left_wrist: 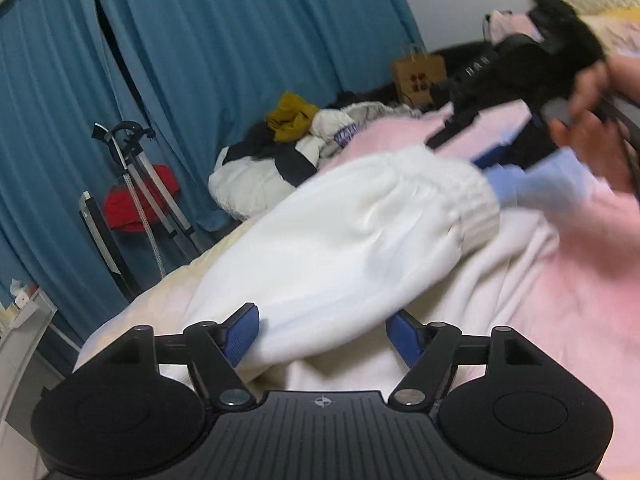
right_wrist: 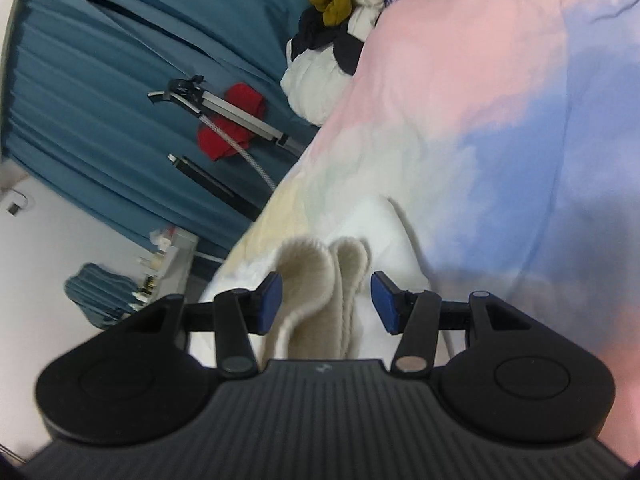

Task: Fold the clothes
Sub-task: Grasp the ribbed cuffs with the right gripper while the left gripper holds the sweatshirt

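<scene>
The white sweatshirt sleeve (left_wrist: 340, 240) lies on the pastel pink-and-blue duvet (left_wrist: 580, 300), running forward and to the right from the left gripper (left_wrist: 324, 336), whose blue pads stand spread on either side of the fabric with a gap at each side; the grip is released. The ribbed cuff (right_wrist: 316, 292) sits between the pads of the right gripper (right_wrist: 324, 300), which are likewise spread and not pressing on it. The garment appears light, soft and limp, so it will likely sag and bunch wherever it is unsupported. The knit cuff looks thicker and firmer than the sleeve body and is judged the more secure hold for the right gripper. For the left gripper, pinch a gathered fold of sleeve directly ahead, avoiding the duvet beneath.
</scene>
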Motion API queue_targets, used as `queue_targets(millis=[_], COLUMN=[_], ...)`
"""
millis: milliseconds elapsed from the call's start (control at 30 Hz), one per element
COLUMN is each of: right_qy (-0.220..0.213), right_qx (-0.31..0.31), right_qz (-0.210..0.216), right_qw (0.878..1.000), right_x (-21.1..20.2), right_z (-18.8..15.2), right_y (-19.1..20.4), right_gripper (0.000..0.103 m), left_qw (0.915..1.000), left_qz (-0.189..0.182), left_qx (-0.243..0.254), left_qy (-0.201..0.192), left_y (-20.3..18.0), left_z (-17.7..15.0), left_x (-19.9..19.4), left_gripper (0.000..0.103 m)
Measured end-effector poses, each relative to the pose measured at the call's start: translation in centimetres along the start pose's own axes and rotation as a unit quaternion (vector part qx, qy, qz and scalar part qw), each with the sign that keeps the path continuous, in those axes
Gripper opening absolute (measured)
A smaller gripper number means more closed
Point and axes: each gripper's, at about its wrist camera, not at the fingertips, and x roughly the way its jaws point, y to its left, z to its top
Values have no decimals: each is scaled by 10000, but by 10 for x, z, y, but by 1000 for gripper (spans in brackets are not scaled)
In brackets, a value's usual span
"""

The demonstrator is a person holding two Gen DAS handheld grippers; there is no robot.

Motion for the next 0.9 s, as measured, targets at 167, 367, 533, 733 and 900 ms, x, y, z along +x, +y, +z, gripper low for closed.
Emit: queue_targets(millis=[167,367,533,733,900], right_qy=[356,566,672,281,-143], right_qx=[-101,-542,-209,-499,-918], right_qz=[116,337,403,649,372], right_qw=[9992,9964,9967,9962,9950], right_x=[30,61,76,52,21], right_z=[3,11,15,33,53], right_y=[-4,9,-6,27,35], right_gripper=[50,42,25,16,16], left_qw=[9996,9993,9993,9973,9929], left_qz=[-93,-285,-301,-424,-855], left_qx=[-278,-239,-172,-154,-279], left_qy=[9,-37,-102,-583,-774], left_y=[21,14,8,-3,-23], left_z=[-26,-40,-43,-37,-26], left_x=[-5,-16,-5,-29,-38], left_gripper=[71,59,14,8,9])
